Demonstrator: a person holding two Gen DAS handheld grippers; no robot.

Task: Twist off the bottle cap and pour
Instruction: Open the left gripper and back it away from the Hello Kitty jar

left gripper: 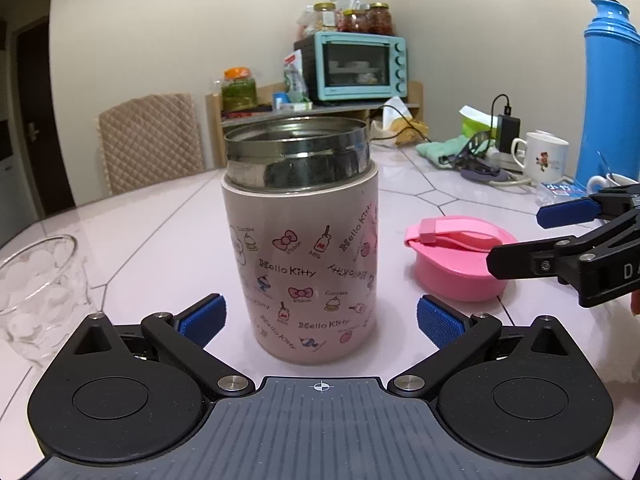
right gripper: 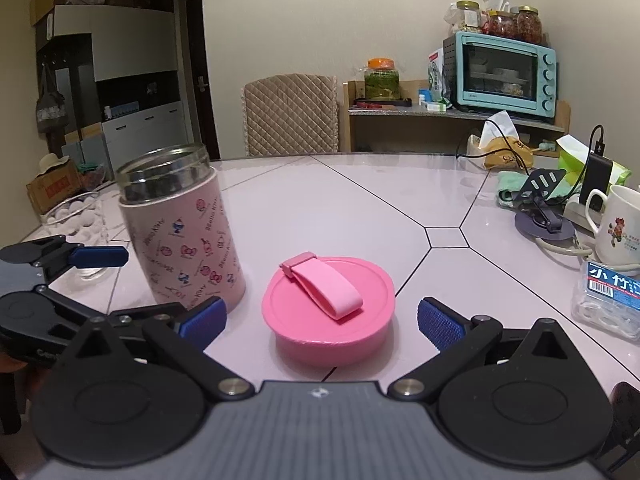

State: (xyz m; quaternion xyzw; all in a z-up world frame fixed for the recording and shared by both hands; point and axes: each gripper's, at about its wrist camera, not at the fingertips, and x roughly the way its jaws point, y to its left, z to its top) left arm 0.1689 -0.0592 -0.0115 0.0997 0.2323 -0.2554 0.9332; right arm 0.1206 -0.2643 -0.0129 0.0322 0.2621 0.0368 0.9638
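Observation:
A pink Hello Kitty bottle with a bare steel neck stands upright and uncapped on the table; it also shows in the right wrist view. Its pink cap with a strap lies flat on the table to the bottle's right, also seen in the left wrist view. My left gripper is open, its blue pads either side of the bottle's base, not touching. My right gripper is open, its pads either side of the cap, apart from it. A clear glass stands left of the bottle.
A white mug, a small plastic box, a phone stand, cables and tissue packs crowd the table's right side. A tall blue thermos stands at the far right. A padded chair and a shelf with a toaster oven are behind.

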